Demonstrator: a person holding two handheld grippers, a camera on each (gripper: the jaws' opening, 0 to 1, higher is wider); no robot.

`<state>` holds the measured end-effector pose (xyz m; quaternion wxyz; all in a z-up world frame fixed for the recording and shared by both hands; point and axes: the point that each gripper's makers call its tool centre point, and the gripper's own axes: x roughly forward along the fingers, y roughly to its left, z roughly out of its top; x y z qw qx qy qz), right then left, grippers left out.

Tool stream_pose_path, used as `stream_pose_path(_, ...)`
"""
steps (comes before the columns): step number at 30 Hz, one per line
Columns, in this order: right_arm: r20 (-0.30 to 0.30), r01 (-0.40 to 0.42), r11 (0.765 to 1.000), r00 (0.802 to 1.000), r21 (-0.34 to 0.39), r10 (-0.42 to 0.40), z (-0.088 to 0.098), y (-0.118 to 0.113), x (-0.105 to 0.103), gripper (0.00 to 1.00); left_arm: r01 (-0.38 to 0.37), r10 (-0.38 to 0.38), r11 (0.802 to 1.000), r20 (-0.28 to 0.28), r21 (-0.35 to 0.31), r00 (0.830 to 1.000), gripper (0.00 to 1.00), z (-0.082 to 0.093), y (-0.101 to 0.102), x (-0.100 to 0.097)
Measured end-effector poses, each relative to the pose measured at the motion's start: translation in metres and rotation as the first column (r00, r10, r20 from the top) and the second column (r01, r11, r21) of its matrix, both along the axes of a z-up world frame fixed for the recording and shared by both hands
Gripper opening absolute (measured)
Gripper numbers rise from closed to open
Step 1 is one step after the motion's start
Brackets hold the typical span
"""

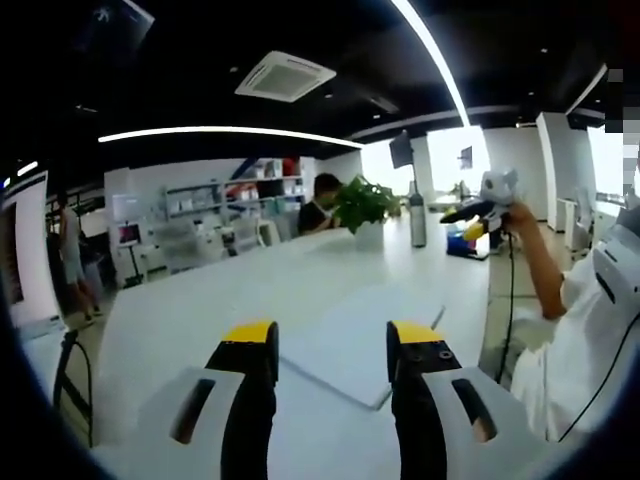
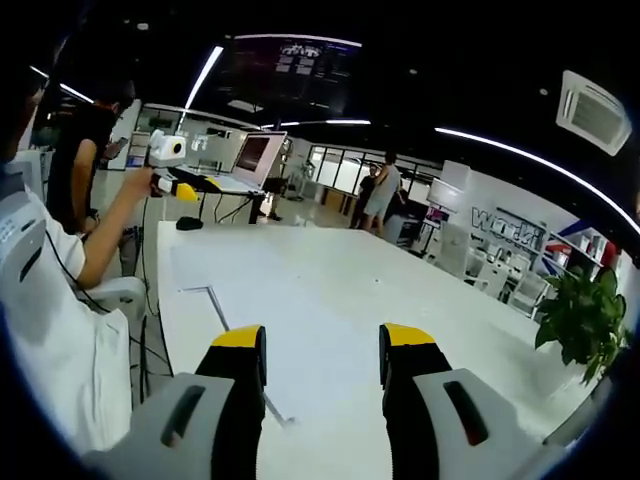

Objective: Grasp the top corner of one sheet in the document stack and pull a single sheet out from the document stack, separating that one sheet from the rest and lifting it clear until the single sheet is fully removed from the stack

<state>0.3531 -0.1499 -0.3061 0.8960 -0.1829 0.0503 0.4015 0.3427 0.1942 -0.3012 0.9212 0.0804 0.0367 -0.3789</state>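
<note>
Document stack point(image 1: 350, 345) flat on the white table point(image 1: 200, 300), white on white, just ahead of the left gripper point(image 1: 331, 345) and a little toward its right jaw; near corner pointing at the camera, far corner by the table's edge. Seen from the right gripper view as a long pale slab point(image 2: 290, 330) running away between the yellow-tipped jaws of the right gripper point(image 2: 322, 345). Probably very light, thin, limp and slippery sheet on sheet, so prone to dragging neighbours along and to creasing if pinched hard; best taken at a top corner, lifting just the uppermost edge, with a shallow bite. Stack thickness too slight to judge. Both pairs of tongs spread wide, holding nothing, hovering above the table. Further out: a potted plant point(image 1: 365, 207) and a bottle point(image 1: 417, 215) at the table's far end, a seated person in white point(image 2: 50, 330) beside the table holding up another device point(image 2: 168, 150), shelves and people beyond.
</note>
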Motion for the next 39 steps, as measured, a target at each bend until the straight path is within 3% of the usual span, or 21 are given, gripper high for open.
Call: stream_pose_path(39, 0.001, 0.007, 1.0, 1.0, 0.005, -0.007, -0.0002, -0.0017, -0.0009, 0.45, 0.004, -0.004, 1.0, 0.004, 0.016, 1.0, 0.44, -0.0012, -0.0037, 0.0002)
